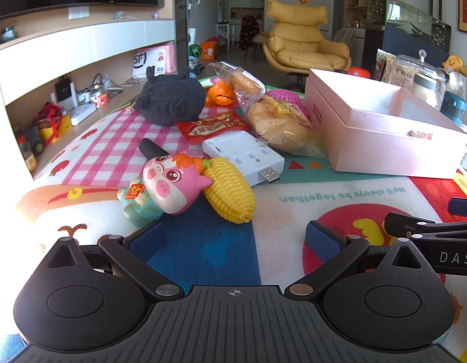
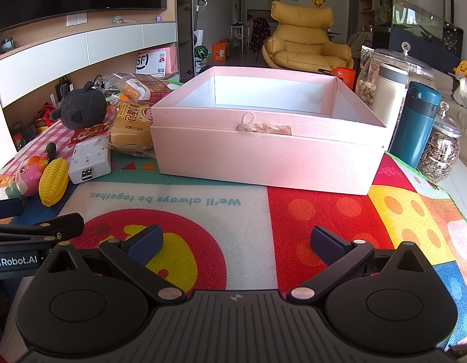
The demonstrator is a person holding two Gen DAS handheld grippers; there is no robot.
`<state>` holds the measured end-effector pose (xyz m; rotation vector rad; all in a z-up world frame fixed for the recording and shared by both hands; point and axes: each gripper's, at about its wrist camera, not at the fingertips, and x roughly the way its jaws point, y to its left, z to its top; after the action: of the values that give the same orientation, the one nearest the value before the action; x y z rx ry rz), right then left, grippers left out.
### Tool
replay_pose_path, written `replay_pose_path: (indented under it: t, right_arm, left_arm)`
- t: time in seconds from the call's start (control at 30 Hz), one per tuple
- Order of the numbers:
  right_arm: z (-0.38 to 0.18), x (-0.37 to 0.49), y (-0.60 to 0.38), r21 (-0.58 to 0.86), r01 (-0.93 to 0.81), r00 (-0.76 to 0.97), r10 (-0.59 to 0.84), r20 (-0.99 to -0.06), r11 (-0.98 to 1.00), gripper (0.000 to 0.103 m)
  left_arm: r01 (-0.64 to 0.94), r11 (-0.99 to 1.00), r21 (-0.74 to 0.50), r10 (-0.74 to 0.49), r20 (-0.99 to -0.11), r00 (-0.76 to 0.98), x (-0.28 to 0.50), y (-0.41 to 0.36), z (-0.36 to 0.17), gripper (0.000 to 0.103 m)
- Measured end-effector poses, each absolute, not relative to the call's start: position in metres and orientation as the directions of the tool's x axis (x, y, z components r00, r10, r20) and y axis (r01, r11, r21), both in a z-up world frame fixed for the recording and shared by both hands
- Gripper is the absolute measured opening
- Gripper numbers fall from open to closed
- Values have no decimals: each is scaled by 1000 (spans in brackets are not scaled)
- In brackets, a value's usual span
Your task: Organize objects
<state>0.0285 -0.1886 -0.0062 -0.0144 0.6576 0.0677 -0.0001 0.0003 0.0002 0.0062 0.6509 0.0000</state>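
A bright play mat [image 2: 233, 211] covered the table. On it sat a pink box [image 2: 263, 157], open on top. Left of the box lay bread bags [image 1: 278, 121], a white plug block [image 1: 242, 154], a toy corn [image 1: 230, 193], a pig toy [image 1: 170, 181], a red packet [image 1: 212, 127] and a gray plush [image 1: 170, 99]. Right of the box stood a blue cup [image 2: 414, 127] and a seed jar [image 2: 442, 151].
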Motion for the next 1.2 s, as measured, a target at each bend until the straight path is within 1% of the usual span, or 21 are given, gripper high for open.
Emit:
replay_pose_path:
  t: [1.2]
  right_arm:
    - [-6, 28, -189, 4, -68, 790, 56, -611, 998, 103]
  left_arm:
    - [1, 1000, 13, 7, -606, 795, 3, 1, -1, 103]
